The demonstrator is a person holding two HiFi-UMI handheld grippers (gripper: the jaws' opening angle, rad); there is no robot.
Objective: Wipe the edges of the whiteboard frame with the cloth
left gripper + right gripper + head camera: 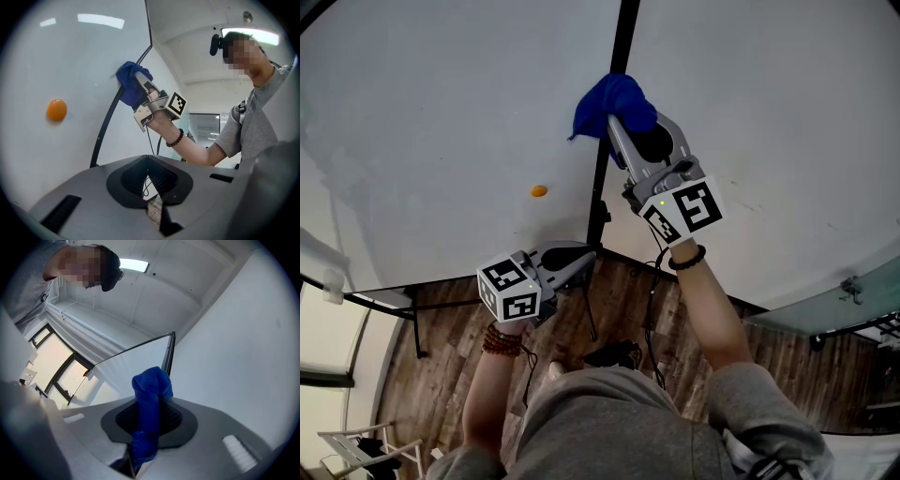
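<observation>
Right tongs (622, 131): clamped on a blue cloth (614, 101). The right gripper view shows the cloth (149, 397) running lengthwise between the two jaws. A bunched wad projects past the tips and a short tail trails back toward the gripper body. The cloth's long axis therefore follows the tongs and points at the board.

Location of cloth: the wad lies against the black frame bar (624, 37) of the whiteboard (441, 112), well up the bar. The bar's long axis runs upright, from near the wooden floor (609, 300) to the top of the head view. It leans slightly in that picture. I cannot tell whether the white surface to its right is a second panel or a wall.

Judgement on the hold: gripping the cloth with a padded end ahead of the tips lets fabric, not metal, meet the frame. It suits a stroke along the bar's length.

Left tongs (584, 257): jaws brought together with nothing between them, per the left gripper view. They are held low near the foot of the bar, apart from the cloth and apparently idle.

Other: an orange magnet (539, 191) sits on the board face, left of the bar and clear of the wiping line.
</observation>
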